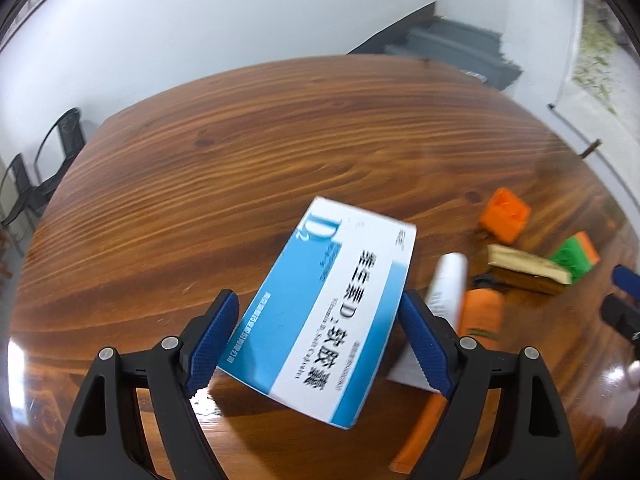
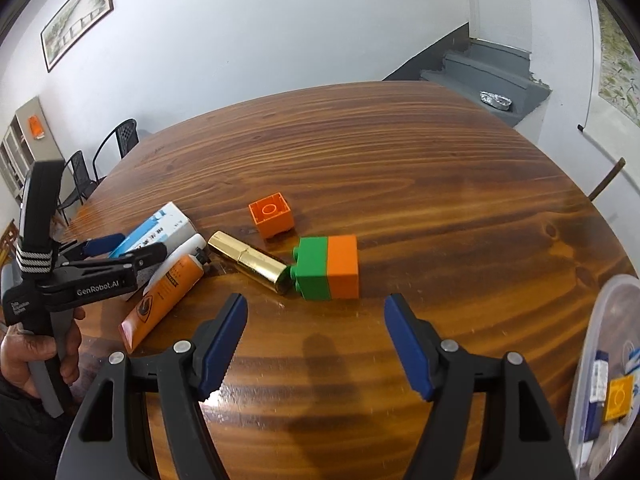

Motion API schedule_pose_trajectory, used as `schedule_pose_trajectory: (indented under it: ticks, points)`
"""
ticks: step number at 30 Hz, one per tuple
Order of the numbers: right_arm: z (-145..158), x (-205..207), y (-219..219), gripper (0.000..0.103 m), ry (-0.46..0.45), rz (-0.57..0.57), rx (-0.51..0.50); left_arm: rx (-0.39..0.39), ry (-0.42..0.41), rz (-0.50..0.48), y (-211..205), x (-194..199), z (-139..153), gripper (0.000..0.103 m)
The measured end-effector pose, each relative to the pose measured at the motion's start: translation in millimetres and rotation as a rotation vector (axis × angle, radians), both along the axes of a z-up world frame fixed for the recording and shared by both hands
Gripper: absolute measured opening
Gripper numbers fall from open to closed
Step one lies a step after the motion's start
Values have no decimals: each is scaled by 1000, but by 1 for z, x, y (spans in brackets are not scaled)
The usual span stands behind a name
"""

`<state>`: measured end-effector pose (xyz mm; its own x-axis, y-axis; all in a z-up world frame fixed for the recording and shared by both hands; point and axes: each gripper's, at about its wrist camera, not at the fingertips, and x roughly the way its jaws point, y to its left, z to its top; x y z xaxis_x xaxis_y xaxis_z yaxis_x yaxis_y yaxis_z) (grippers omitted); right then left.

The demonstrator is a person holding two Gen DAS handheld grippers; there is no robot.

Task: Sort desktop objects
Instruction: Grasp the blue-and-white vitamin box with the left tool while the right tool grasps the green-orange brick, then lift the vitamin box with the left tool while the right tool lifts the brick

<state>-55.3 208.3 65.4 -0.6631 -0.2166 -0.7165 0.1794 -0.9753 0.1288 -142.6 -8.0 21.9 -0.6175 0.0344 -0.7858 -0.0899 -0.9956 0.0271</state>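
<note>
Holding, left wrist view: the left gripper (image 1: 316,340) clamps a flat blue-and-white cardboard medicine box (image 1: 320,312), tilted and lifted clear of the varnished wooden table (image 1: 240,152).
Grip, left wrist view: both blue pads press the long edges of the box, the left one near its lower corner, so the jaws are clenched on it.
Handling, left wrist view: the box looks light and stiff, though thin card would likely dent under a hard squeeze; the edge-to-edge hold across its narrow width seems the sound place to take it.
Background, left wrist view: a white tube (image 1: 446,288), an orange tube (image 1: 480,312), a gold cylinder (image 1: 524,268), a single orange toy brick (image 1: 505,220) and a green-and-orange brick pair (image 1: 576,256) lie on the table to the right.
Claw, right wrist view: the right gripper (image 2: 316,340) stands wide apart, released, nothing between its pads, hovering over bare wood just short of the brick pair (image 2: 328,268).
Handling, right wrist view: the hard plastic bricks should be rigid and light, with flat sides that suit the pads; the gold cylinder (image 2: 252,262) looks smooth and likely to roll or slip.
Bin, right wrist view: a clear plastic container (image 2: 600,320) at the right edge already holds several small items.
Left side, right wrist view: a hand (image 2: 36,360) carries the other gripper with the box (image 2: 160,228) above the tubes.
</note>
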Motion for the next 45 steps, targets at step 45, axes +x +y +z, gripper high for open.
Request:
schedule_pose_trajectory:
  ticks: [45]
  points:
    - [-10,-21,9,46,14,-70,10,14,98,31,12,14,21,71]
